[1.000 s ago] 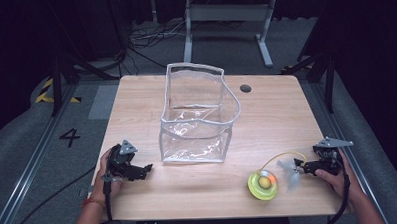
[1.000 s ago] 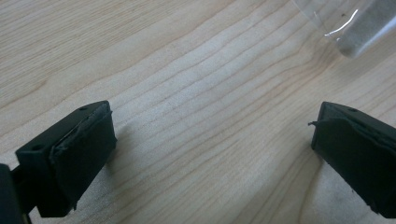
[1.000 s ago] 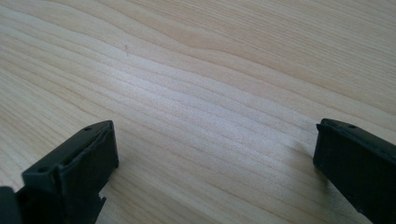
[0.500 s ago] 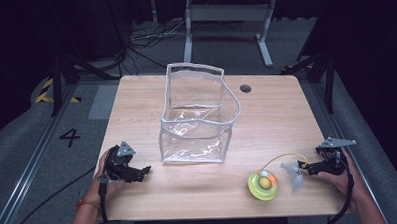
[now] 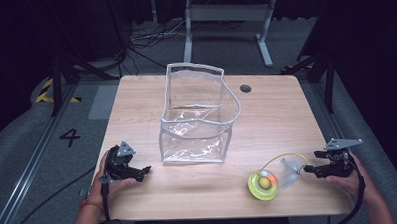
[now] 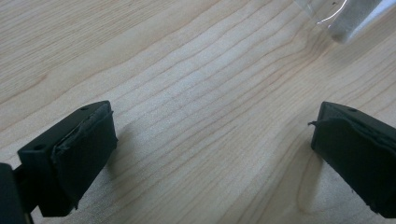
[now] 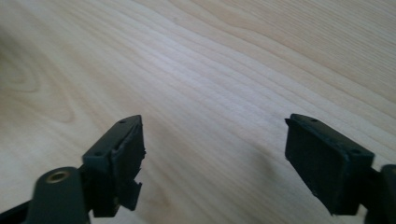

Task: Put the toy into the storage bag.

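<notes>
Two hand-held grippers work over one wooden tabletop (image 5: pixel 287 119), which spans the middle of the high view. Clear plastic bag (image 5: pixel 199 117), grey-trimmed and standing upright with its mouth open, sits at frame centre; one lower corner of it shows at the upper right of the left gripper view (image 6: pixel 345 18).

Left hand-held gripper (image 5: pixel 141 170) rests low in the lower left of the high view, near the bag's front left corner but apart from it. Its jaws stand wide apart over bare wood grain, nothing between them (image 6: pixel 212 154).

Right hand-held gripper (image 5: pixel 307 169) sits at the lower right, pointing toward frame left. Its jaws have just been closing somewhat, yet in the right gripper view (image 7: pixel 212 163) they remain well parted with only bare wood between them.

Yellow-green round toy (image 5: pixel 264 184) lies on the tabletop at lower centre-right, in front of the bag and well apart from it. A thin yellow cord loop (image 5: pixel 283 158) and a small clear piece (image 5: pixel 289 171) lie between the toy and the right gripper's tips; contact cannot be judged.
</notes>
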`<state>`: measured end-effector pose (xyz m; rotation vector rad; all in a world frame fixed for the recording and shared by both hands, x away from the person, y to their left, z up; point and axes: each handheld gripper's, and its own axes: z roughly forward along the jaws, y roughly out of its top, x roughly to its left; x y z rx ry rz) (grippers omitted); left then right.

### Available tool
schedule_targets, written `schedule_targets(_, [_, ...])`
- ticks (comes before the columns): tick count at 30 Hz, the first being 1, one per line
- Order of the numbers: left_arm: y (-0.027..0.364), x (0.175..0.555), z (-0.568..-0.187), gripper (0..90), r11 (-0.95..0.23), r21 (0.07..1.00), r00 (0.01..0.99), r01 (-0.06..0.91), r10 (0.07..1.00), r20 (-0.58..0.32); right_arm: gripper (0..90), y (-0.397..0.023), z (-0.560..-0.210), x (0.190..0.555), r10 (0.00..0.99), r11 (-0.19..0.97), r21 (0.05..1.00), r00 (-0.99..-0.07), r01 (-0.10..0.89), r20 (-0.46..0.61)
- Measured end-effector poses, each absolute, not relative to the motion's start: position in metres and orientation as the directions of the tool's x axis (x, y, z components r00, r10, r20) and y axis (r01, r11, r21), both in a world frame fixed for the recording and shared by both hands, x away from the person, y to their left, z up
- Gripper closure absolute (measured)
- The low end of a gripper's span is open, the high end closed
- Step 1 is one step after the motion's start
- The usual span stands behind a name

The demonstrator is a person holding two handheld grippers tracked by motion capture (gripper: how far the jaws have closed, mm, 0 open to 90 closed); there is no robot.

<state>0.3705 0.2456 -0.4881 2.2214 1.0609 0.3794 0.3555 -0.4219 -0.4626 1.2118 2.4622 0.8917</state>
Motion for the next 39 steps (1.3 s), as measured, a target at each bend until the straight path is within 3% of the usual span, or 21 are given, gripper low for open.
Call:
schedule_targets(18, [0.245, 0.370, -0.488, 0.5, -0.465, 0.658, 0.628, 0.592, 0.778, -0.016, 19.3, -0.395, -0.401, 0.319, 0.646, 0.601, 0.625, -0.763, 0.497, -0.014])
schedule_targets(28, [0.245, 0.370, -0.488, 0.4, -0.464, 0.657, 0.626, 0.594, 0.780, -0.015, 18.7, -0.380, -0.373, 0.308, 0.613, 0.619, 0.618, -0.790, 0.484, 0.004])
schedule_targets(39, [0.246, 0.371, -0.488, 0.4, -0.467, 0.659, 0.627, 0.589, 0.779, -0.008, 22.0, -0.361, -0.339, 0.309, 0.582, 0.681, 0.580, -0.811, 0.448, -0.057])
